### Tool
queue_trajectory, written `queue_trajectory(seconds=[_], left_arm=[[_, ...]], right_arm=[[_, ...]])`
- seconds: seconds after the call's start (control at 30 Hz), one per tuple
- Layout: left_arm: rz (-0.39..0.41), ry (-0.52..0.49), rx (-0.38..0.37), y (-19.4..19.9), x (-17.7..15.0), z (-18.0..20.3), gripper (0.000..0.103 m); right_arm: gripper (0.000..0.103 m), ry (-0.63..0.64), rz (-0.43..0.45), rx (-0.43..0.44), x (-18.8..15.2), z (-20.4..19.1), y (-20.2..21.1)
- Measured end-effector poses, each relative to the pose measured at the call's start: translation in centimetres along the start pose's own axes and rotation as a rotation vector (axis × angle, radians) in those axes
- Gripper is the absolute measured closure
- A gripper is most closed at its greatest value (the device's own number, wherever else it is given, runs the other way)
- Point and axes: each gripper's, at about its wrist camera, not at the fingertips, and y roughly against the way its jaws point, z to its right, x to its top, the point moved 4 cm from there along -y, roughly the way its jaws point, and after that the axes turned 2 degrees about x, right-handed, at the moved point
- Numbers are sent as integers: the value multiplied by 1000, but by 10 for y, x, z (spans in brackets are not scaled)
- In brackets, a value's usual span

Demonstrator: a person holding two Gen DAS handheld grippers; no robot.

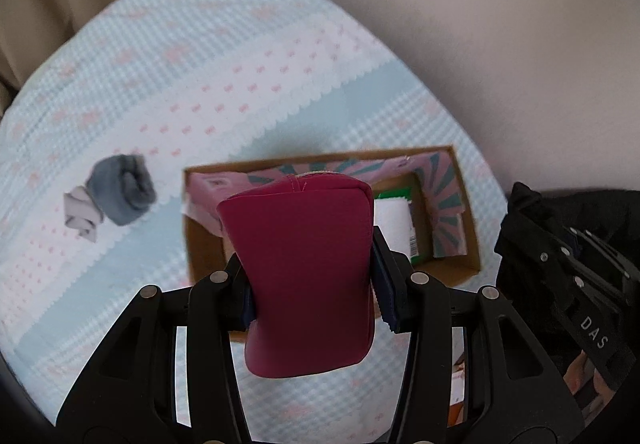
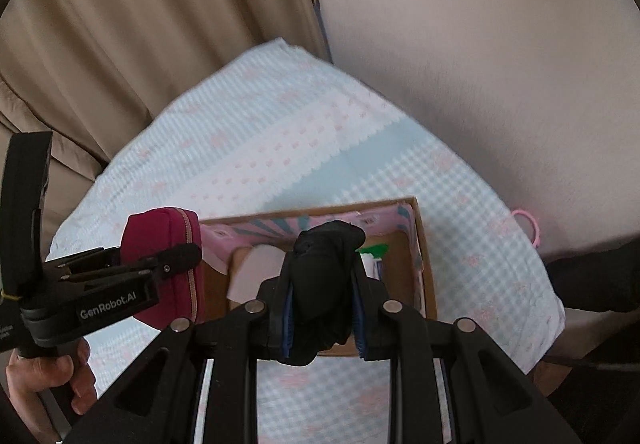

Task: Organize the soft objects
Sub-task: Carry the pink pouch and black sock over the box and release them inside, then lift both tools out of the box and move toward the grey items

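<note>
My left gripper point(image 1: 312, 284) is shut on a dark red zip pouch point(image 1: 304, 268) and holds it above the near left part of an open cardboard box point(image 1: 466, 204); the pouch also shows in the right wrist view point(image 2: 164, 244). My right gripper point(image 2: 322, 308) is shut on a bundle of black cloth point(image 2: 324, 284) above the near side of the same box point(image 2: 424, 244). The box is lined with pink and teal paper and holds white and green packets point(image 1: 394, 224). A rolled grey sock bundle point(image 1: 116, 196) lies on the bedspread to the left of the box.
The box sits on a light blue and pink patterned bedspread point(image 1: 200, 84). Beige curtains point(image 2: 140, 24) hang at the back left and a pale wall point(image 2: 480, 44) stands at the right. A pink ring point(image 2: 530, 224) lies at the bed's right edge.
</note>
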Motion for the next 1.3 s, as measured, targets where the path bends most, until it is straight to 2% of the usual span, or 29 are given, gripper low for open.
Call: queue_trajectory(seconds=[0.27, 0.33, 0.37, 0.4, 0.43, 0.47, 0.5, 0.53, 0.57, 0.73, 0.97, 1.13, 1.3], left_arm=[[-81, -9, 43, -59, 1, 4, 60], [-82, -21, 47, -66, 1, 6, 60], [-74, -33, 52, -67, 1, 8, 57], [-68, -45, 66, -67, 1, 9, 55], [-68, -63, 90, -67, 0, 11, 44], [-71, -72, 107, -68, 0, 12, 19], [-73, -81, 120, -68, 0, 12, 5], [-68, -89, 130, -67, 0, 12, 0], [-68, -94, 132, -67, 1, 11, 0], [-80, -99, 130, -63, 1, 3, 0], [-54, -88, 106, -44, -6, 5, 0], [-2, -91, 96, -10, -15, 3, 0], [60, -80, 93, 40, -25, -8, 0]], right_arm=[[82, -20, -133, 27, -1, 32, -67], [81, -23, -155, 32, -1, 36, -75], [81, -25, -170, 29, -1, 38, -80], [77, -30, -182, 25, 0, 40, -84], [71, -38, -192, 24, -1, 42, -87], [51, -55, -203, 36, 0, 45, -91], [26, -69, -207, 48, 1, 48, -94], [14, -82, -203, 56, 2, 51, -95], [2, -93, -184, 53, 3, 54, -95], [1, -91, -151, 38, 6, 58, -89], [1, -76, -125, 32, 3, 54, -75], [1, -36, -64, -26, 2, 43, -46], [1, -3, -6, -27, 0, 21, -6]])
